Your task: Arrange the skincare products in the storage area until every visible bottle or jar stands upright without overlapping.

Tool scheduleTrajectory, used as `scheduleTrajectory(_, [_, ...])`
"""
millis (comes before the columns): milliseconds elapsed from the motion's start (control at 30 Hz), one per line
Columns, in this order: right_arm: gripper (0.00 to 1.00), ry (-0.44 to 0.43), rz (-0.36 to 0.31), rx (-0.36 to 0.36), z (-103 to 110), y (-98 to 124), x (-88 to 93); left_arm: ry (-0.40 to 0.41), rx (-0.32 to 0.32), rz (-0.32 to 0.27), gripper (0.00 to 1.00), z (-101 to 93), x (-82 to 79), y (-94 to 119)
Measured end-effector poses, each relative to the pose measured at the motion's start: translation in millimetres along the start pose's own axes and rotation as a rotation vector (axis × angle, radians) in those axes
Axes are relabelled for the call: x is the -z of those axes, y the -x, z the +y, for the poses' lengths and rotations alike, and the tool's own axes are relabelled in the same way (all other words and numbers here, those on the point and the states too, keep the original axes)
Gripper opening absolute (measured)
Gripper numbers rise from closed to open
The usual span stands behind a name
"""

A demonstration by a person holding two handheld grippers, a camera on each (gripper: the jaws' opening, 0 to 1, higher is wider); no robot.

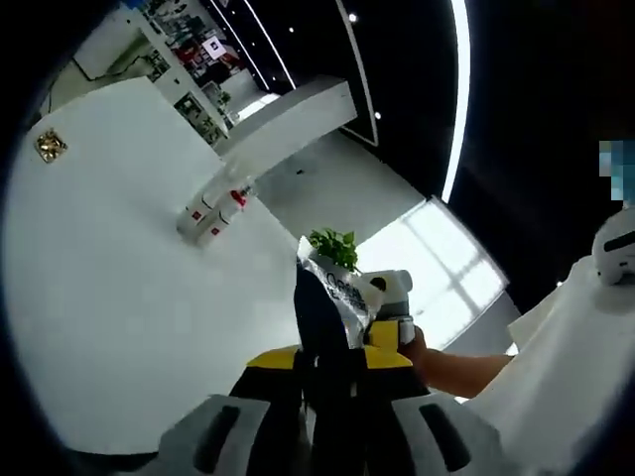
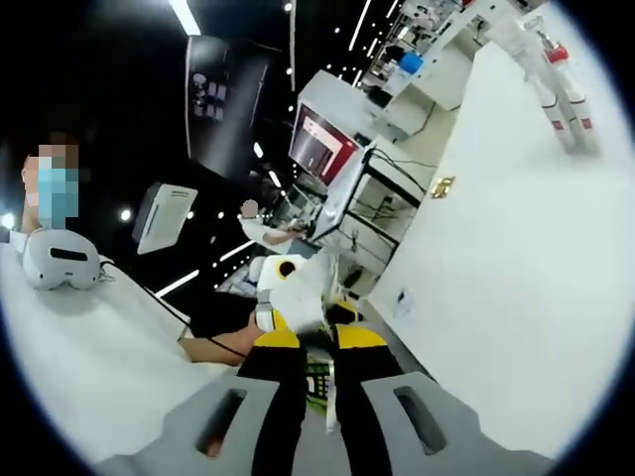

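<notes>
My left gripper (image 1: 332, 342) is shut on a silver and dark blue skincare tube (image 1: 342, 290) held up off the white table (image 1: 119, 317). My right gripper (image 2: 317, 337) is shut on the same tube (image 2: 319, 288) from the other side; in the left gripper view it shows at the right (image 1: 389, 342), with a hand behind it. Two white bottles with red caps and labels (image 1: 211, 213) stand upright side by side, far across the table from both grippers. The right gripper view has them at the upper right (image 2: 564, 94).
A small gold object (image 1: 50, 147) lies on the table away from the bottles, also seen as the gold object (image 2: 442, 185) near the table edge. A potted green plant (image 1: 333, 246) is behind the tube. A white headset (image 2: 60, 260) rests on a second white surface.
</notes>
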State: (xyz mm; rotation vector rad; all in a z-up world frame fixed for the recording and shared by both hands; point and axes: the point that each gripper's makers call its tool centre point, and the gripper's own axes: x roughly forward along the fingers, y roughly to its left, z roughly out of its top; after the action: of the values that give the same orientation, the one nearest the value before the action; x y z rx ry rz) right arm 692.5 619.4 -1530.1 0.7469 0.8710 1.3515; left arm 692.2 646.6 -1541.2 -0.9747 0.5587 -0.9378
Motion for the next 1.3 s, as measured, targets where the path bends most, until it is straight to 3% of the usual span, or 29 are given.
scheduleTrajectory(133, [0.08,-0.064,-0.014,0.001,-4.4,0.3,-0.6,-0.017,0.017,-0.031,0.02,-4.7,-6.5,5.4])
scheduleTrajectory(200, [0.09,-0.068,-0.021,-0.004,-4.1,1.3,-1.3,-0.026,0.02,-0.04,0.02,-6.2,-7.7,6.0])
scheduleTrajectory(400, [0.1,-0.073,-0.102,-0.007,-7.3,1.4,-8.5,0.051,0.05,-0.08,0.01,-5.5,-16.4,9.9])
scheduleTrajectory(533, [0.32,-0.085,-0.141,-0.003,-9.1,-7.9,-10.2,0.065,0.043,-0.089,0.01,-4.0,-17.5,10.0])
scheduleTrajectory(600, [0.4,-0.069,-0.109,0.01,-10.7,-16.0,-2.7,0.084,0.044,-0.105,0.0,-1.9,-20.4,11.8])
scheduleTrajectory(700, [0.44,-0.058,-0.064,0.018,-13.3,-27.2,9.5,0.125,0.072,-0.134,0.0,-4.4,-26.1,14.5])
scheduleTrajectory(800, [0.39,-0.071,-0.05,0.006,-14.6,-37.8,17.8,0.141,0.075,-0.154,0.0,-3.5,-29.6,16.6])
scheduleTrajectory(867, [0.23,-0.009,-0.04,0.023,-16.3,-39.0,19.4,0.15,0.072,-0.165,0.0,-1.9,-31.5,17.9])
scheduleTrajectory(1000, [0.07,-0.093,-0.059,-0.008,-12.5,-33.5,14.6,0.168,0.024,-0.201,0.01,8.1,-36.9,20.3])
scheduleTrajectory(1033, [0.06,-0.14,-0.057,-0.03,-9.0,-31.8,13.4,0.178,0.013,-0.196,0.01,10.5,-35.8,19.5])
scheduleTrajectory(1300, [0.0,-0.164,-0.091,-0.062,-4.9,-25.0,5.4,0.162,0.015,-0.191,0.01,9.9,-35.1,18.0])
